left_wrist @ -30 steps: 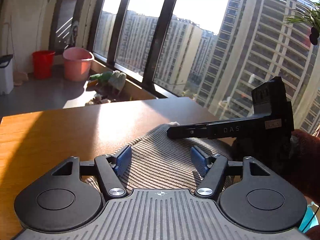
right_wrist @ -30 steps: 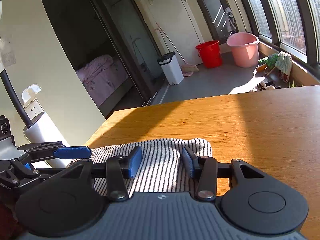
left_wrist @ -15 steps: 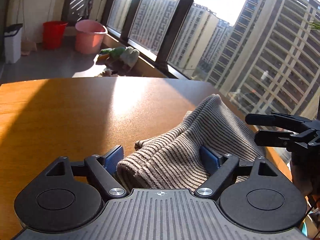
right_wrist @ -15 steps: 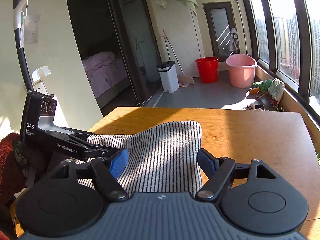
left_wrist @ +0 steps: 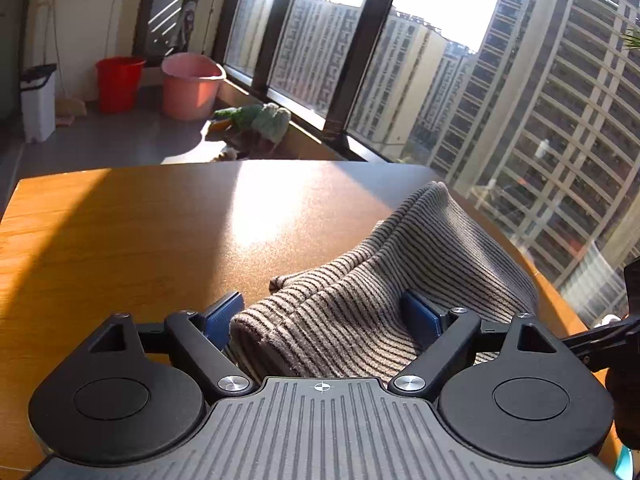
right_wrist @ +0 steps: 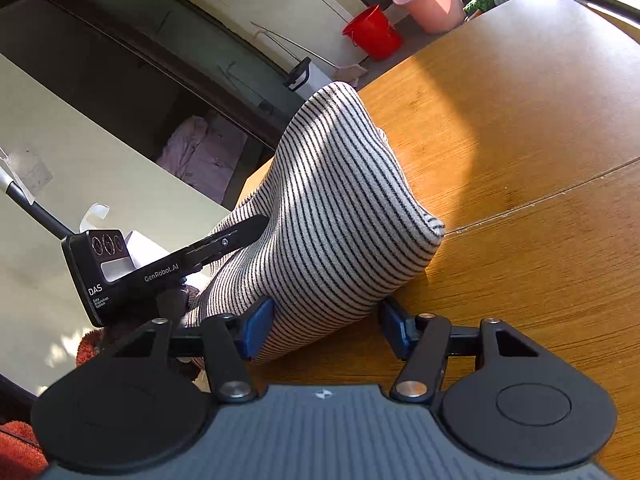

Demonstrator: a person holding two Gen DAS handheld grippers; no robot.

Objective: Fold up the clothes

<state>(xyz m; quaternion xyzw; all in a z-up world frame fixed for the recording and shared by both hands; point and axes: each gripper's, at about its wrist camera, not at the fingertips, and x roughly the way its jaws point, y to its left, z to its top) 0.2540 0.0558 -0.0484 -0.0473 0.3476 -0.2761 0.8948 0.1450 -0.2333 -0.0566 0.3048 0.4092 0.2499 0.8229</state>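
Observation:
A striped knit garment (left_wrist: 404, 276) lies bunched into a raised ridge on the wooden table (left_wrist: 140, 240). My left gripper (left_wrist: 322, 316) is open, its blue pads wide apart. A thick fold fills the gap between them and drapes over the right-hand pad. In the right wrist view the same garment (right_wrist: 332, 216) rises like a tent. My right gripper (right_wrist: 325, 328) is open around its near end, with cloth against the left pad and a gap at the right pad. The left gripper's fingers (right_wrist: 228, 240) reach into the cloth from the left.
The table's far edge (left_wrist: 240, 163) runs ahead, with large windows beyond on the right. On the floor behind stand a red bucket (left_wrist: 119, 82), a pink basin (left_wrist: 190, 86) and a white bin (left_wrist: 38, 102). A red sleeve (right_wrist: 18, 444) shows at the lower left.
The garment went from lying flat to being pushed up into a tall bunch. Both grippers opened wider around it, and the right one has swung round and tilted.

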